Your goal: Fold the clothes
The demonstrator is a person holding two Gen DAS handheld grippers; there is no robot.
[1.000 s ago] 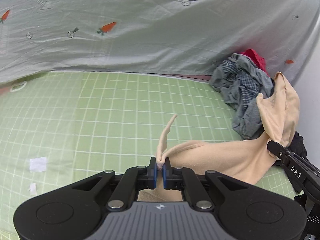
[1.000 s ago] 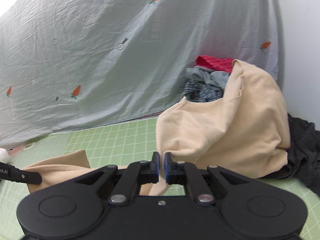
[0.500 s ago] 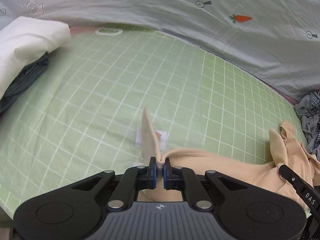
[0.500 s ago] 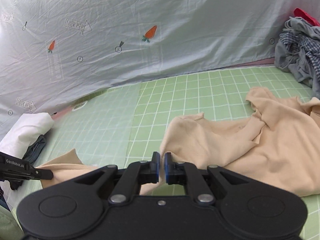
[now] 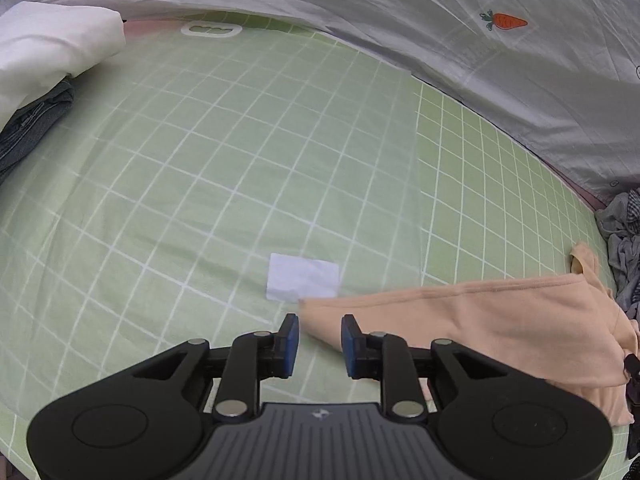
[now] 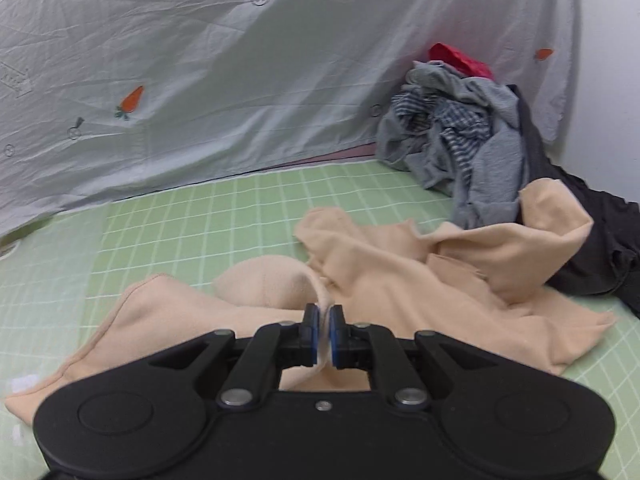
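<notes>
While pointing down at the green grid mat point(image 5: 240, 168), left tool point(image 5: 319, 339) opening, pads clear of the peach garment point(image 5: 500, 320) corner lying between them. Right of it, right tool point(image 6: 324, 336) clamped on a garment fold.

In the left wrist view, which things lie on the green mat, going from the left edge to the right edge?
White folded cloth on top of dark grey folded garment → white paper label → peach garment → grey pile of clothes.
</notes>
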